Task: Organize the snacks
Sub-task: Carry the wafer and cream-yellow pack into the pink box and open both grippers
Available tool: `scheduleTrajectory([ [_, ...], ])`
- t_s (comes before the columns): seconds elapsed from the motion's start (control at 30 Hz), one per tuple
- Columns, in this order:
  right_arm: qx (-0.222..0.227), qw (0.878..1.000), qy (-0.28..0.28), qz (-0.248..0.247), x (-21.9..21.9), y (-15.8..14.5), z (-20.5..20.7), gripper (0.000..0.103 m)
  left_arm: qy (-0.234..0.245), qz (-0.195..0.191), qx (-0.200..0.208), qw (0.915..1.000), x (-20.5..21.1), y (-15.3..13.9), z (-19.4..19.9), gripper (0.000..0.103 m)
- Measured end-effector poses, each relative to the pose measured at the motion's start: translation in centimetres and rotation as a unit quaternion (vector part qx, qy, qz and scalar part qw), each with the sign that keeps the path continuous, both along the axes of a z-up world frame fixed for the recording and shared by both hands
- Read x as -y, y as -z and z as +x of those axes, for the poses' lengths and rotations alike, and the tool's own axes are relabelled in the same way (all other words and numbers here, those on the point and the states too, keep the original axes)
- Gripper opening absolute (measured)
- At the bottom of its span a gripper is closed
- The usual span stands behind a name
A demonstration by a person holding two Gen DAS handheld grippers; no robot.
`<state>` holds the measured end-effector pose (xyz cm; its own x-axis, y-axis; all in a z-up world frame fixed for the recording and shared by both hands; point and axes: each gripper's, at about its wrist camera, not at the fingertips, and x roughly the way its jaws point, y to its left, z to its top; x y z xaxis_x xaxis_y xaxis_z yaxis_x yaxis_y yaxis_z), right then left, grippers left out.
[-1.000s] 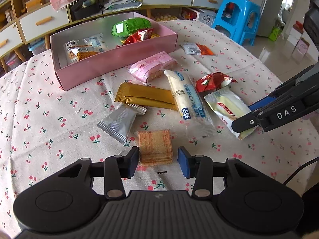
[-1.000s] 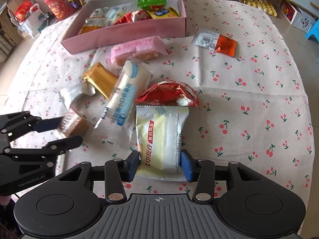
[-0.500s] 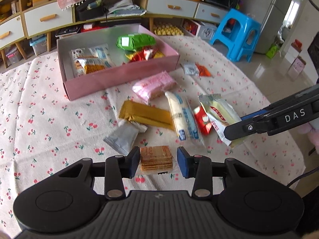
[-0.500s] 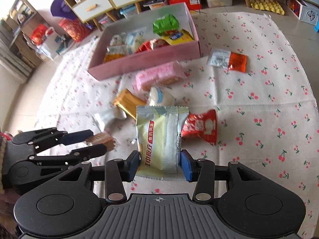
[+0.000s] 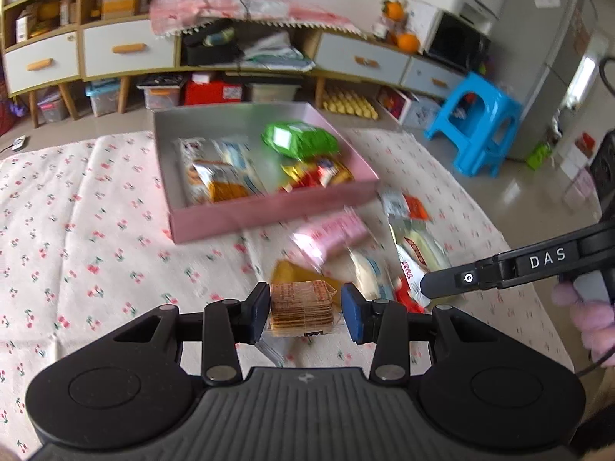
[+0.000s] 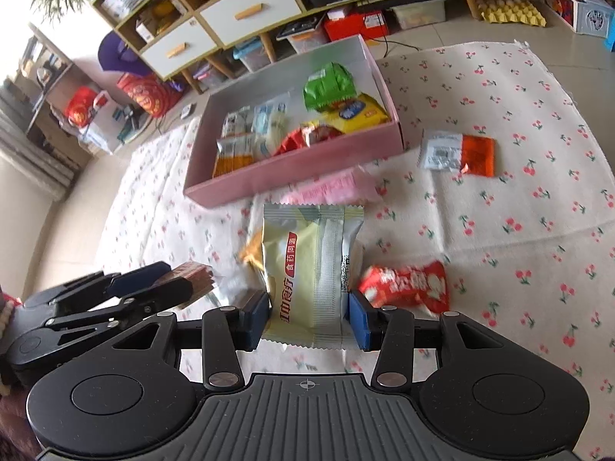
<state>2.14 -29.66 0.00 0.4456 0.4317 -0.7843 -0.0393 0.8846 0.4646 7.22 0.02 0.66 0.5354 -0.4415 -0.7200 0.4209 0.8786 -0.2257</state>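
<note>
My left gripper (image 5: 303, 313) is shut on a clear pack of brown crackers (image 5: 301, 307), held above the cherry-print cloth. My right gripper (image 6: 309, 317) is shut on a pale yellow and silver snack pack (image 6: 311, 269), also lifted off the cloth. The pink box (image 5: 269, 207) (image 6: 292, 169) lies ahead of both and holds several snacks, among them a green pack (image 5: 300, 140) (image 6: 326, 86). From the right wrist view the left gripper (image 6: 180, 282) with its crackers (image 6: 190, 280) shows at lower left.
Loose on the cloth lie a pink pack (image 6: 334, 188), a red pack (image 6: 407, 284), a white and orange pack (image 6: 457, 153) and a gold pack (image 5: 286, 272). Cabinets with drawers (image 5: 127, 48) stand behind. A blue stool (image 5: 476, 123) is at right.
Both grippers have risen off the cloth with their packs. The crackers and the yellow pack left the table, and the pink box now sits nearer the middle of each view.
</note>
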Motion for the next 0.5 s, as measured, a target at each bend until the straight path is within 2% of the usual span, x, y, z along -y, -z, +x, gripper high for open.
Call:
scheduleTrajectory([
  [0.2,0.011,1.0,0.016,0.024,-0.5,-0.5,2.4,0.044,-0.035,-0.023,-0.002,0.9991,-1.2,-0.1,2.2,0.037],
  [0.5,0.026,0.998,0.04,0.047,-1.7,-0.6,6.1,0.044,-0.08,-0.042,0.016,0.9958,-1.9,-0.3,5.2,0.037],
])
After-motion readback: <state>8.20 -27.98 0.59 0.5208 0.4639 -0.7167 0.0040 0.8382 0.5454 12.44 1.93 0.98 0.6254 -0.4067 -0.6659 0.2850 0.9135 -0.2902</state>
